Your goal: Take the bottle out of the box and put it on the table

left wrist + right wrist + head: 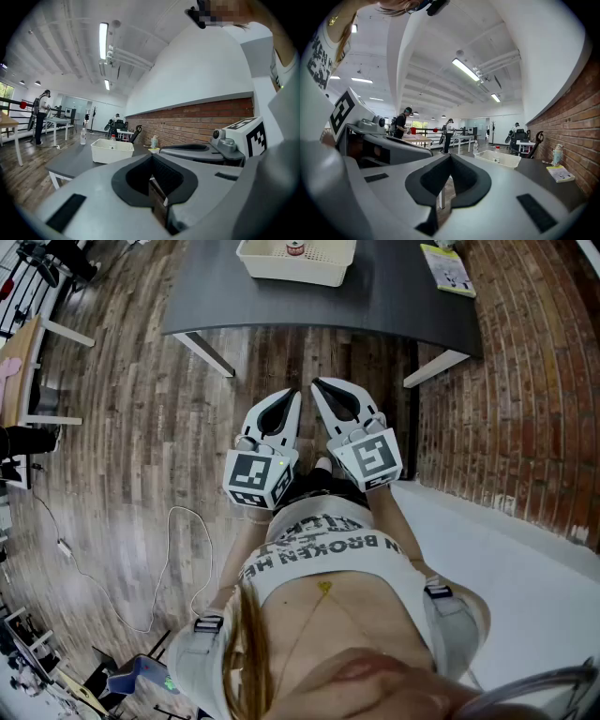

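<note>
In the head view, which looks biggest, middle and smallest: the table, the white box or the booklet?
Largest: table.
Then: white box.
Smallest: booklet.
They lie at a similar distance from the camera, so this order holds.

Wood-plank floor (141, 427) throughout. Dark grey table (394, 296) on white legs at 12 o'clock. Red brick wall (525, 409) from 2 to 3 o'clock, with a white floor panel (534, 587) at 4 o'clock. Loose cable (170, 540) at 8 o'clock. Overhead is a white ceiling (61, 42) with fluorescent tube lights (103, 41).
</note>
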`<state>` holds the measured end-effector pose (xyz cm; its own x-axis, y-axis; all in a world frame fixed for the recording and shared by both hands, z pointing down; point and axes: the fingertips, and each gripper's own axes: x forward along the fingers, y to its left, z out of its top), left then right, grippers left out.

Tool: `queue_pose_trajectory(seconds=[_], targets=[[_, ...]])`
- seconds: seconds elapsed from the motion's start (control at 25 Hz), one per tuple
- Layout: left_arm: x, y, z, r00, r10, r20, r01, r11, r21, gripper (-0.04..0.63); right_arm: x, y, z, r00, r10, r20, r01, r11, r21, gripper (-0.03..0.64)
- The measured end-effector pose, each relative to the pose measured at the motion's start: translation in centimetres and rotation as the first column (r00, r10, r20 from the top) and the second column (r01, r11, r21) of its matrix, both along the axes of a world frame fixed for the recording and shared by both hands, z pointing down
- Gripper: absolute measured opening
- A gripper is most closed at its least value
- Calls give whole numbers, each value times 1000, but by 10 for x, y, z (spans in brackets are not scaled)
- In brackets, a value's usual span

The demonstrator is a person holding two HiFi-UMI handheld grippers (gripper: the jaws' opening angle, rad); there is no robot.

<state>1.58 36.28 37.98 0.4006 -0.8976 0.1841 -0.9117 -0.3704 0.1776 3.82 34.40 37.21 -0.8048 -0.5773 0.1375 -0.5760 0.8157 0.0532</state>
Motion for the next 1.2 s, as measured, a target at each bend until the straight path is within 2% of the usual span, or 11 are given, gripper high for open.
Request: queue_pose_trajectory(seconds=[0.28,0.52,0.8,1.0,1.2], targets=[[10,3,2,1000,-6,-8,6,1000,7,3,16,0,-3,998,10,66,-10,1000,2,9],[21,10,5,1000,-14,-20,15,1000,5,3,31,4,4,999,11,51,-11,1000,3,9],[21,11,16,999,-36,-26,34,999,-40,3,34,3,9,999,4,45,-4,1000,-12,9],[15,-1,19,999,-28,-36,27,999,-43,2,27,-6,16,1000,-4,23,5,1000,-25,9],[7,-29,23,999,13,-40,-15,999,-49,3,16,-31,20,1000,19,14,-19,999,-36,9]])
